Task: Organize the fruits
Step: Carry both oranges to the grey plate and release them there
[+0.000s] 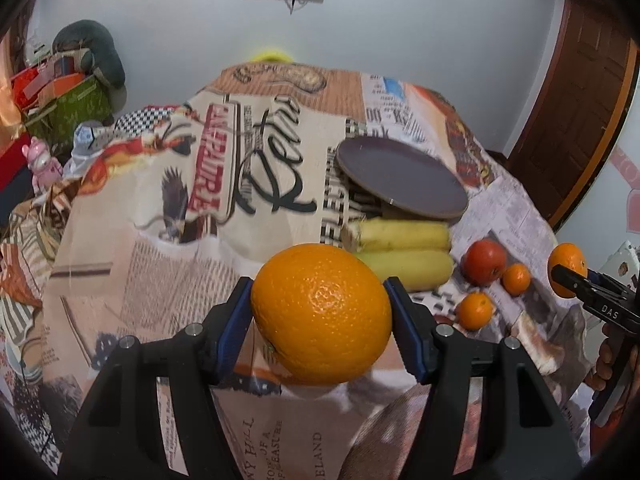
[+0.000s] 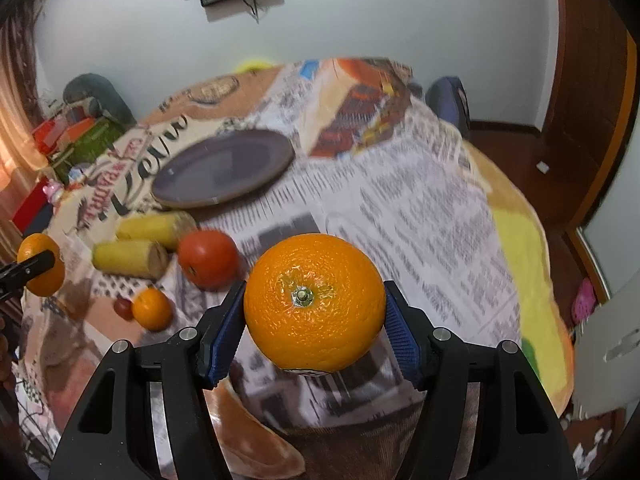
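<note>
My left gripper (image 1: 320, 312) is shut on a large orange (image 1: 322, 314) and holds it above the table. My right gripper (image 2: 316, 312) is shut on another large orange (image 2: 314, 304), also held in the air; it shows at the right edge of the left wrist view (image 1: 566, 274). A dark purple plate (image 1: 400, 176) lies on the table beyond the fruit, also in the right wrist view (image 2: 224, 168). In front of it lie two yellow corn cobs (image 1: 404, 252), a red tomato (image 1: 484, 262) and two small tangerines (image 1: 516, 278).
The round table (image 2: 420, 208) is covered with a newspaper-print cloth. A blue chair (image 2: 448, 100) stands at its far side. Boxes and toys (image 1: 60, 92) are piled at the left. A wooden door (image 1: 580, 92) is at the right.
</note>
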The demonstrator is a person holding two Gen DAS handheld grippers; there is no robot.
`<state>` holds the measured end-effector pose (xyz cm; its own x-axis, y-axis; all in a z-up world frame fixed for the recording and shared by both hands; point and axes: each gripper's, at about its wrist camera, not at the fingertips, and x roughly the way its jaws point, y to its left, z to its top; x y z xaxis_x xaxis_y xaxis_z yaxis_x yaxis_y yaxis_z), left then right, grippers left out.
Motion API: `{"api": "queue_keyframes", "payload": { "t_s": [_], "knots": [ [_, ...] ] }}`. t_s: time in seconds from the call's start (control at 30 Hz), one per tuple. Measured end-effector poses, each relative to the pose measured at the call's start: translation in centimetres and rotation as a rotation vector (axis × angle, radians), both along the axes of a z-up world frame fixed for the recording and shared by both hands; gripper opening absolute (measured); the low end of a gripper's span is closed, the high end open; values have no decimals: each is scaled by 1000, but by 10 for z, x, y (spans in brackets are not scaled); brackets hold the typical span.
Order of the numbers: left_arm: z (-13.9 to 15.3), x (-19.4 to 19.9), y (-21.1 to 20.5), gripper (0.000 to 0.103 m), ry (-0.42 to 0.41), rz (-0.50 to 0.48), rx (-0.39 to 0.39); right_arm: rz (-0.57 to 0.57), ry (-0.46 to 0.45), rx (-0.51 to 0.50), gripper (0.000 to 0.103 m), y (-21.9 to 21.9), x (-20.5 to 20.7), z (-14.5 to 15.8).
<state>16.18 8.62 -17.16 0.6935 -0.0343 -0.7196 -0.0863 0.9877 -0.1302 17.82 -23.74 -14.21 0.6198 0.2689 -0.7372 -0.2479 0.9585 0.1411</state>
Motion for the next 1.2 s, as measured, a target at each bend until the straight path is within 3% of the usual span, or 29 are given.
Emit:
{"api": "queue_keyframes", "payload": {
  "t_s": [0.57,0.87,1.2],
  "knots": [
    [54,33,-16,65,-126,-37,21,80,-190,33,62,34,20,57],
    [67,65,-21,65,-157,-52,30,102,-214,47,62,52,45,61],
    [57,108,-23,65,-129,-67,16,121,-214,17,62,65,80,55]
  ]
}}
